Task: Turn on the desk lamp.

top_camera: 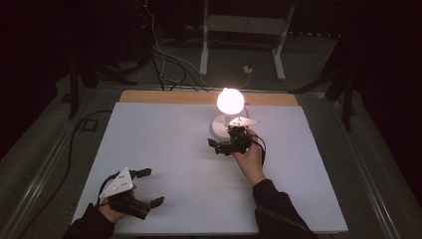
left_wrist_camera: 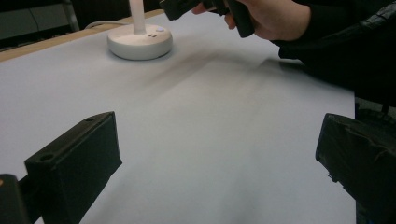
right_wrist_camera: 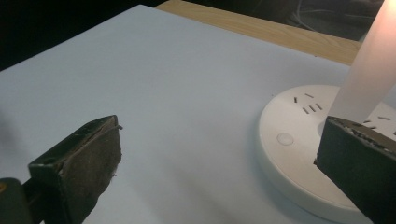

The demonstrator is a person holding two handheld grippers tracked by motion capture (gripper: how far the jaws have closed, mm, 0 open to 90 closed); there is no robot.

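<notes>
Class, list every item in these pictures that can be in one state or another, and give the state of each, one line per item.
White table lamp with a round base and globe head: switched on, glowing, upright.
Small round button on the lamp base: untouched, no jaw on it.
Left tool: jaws open, nothing between them.
Right tool: jaws open wide beside the lamp base, holding nothing.

A lit white desk lamp (top_camera: 226, 119) stands upright on the table's far side.
</notes>
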